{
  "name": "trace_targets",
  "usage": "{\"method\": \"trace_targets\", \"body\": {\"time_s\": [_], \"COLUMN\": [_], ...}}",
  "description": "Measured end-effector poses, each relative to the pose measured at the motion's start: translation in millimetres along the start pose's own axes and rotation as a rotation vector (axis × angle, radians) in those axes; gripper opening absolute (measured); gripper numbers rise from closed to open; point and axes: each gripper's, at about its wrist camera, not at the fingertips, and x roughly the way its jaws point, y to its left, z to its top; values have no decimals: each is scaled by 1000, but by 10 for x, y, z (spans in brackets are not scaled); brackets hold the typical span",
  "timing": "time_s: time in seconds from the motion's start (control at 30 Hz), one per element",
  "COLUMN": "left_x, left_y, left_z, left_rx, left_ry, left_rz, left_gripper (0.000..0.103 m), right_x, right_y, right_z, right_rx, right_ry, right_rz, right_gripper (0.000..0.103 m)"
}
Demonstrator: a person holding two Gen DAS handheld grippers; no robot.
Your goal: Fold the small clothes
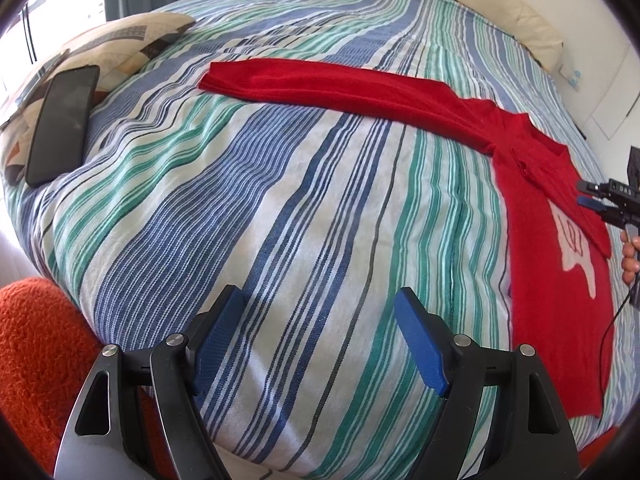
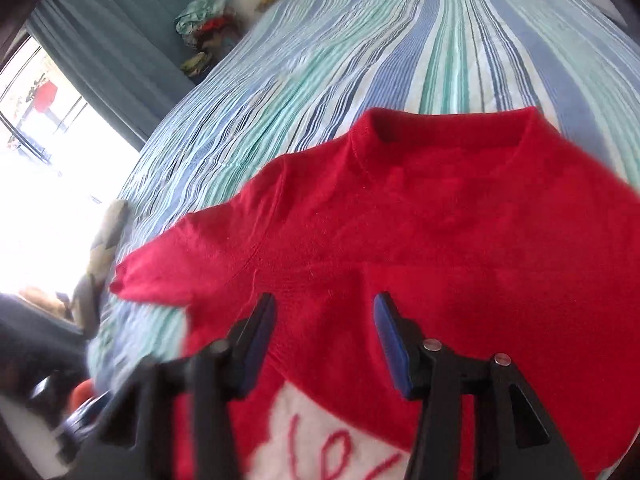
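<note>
A red sweater (image 1: 552, 208) lies flat on the striped bed cover (image 1: 280, 220), with one sleeve (image 1: 320, 84) stretched far out to the left. Its chest bears a white patch with red lettering (image 2: 320, 440). My left gripper (image 1: 320, 296) is open over bare bed cover, well left of the sweater, with nothing between its blue pads. In the right wrist view the sweater (image 2: 400, 220) fills the middle, collar (image 2: 448, 132) at the far end. My right gripper (image 2: 324, 302) hovers open over the chest just above the patch, gripping nothing. It also shows at the sweater's right edge (image 1: 586, 194).
A black phone (image 1: 62, 124) rests on a patterned pillow (image 1: 120, 44) at the far left. An orange fuzzy cloth (image 1: 36, 352) sits at the lower left. A cream pillow (image 1: 532, 28) lies at the back right. A hand (image 1: 632, 256) holds the right gripper. A clothes pile (image 2: 204, 28) stands by the curtain (image 2: 112, 52).
</note>
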Motion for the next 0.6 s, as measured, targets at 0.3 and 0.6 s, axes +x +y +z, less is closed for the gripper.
{"method": "trace_targets", "body": {"time_s": [0.3, 0.6], "left_x": [-3, 35], "left_y": [-96, -187], "left_z": [-59, -108], "left_rx": [42, 98], "left_ry": [-15, -15], "left_rz": [49, 105], "left_gripper": [80, 83], "right_x": [-1078, -699], "right_y": [-1471, -1457], "right_z": [-732, -53], "right_rx": [184, 186], "right_ry": [-44, -39], "right_rz": [-320, -382], "right_gripper": [5, 32]}}
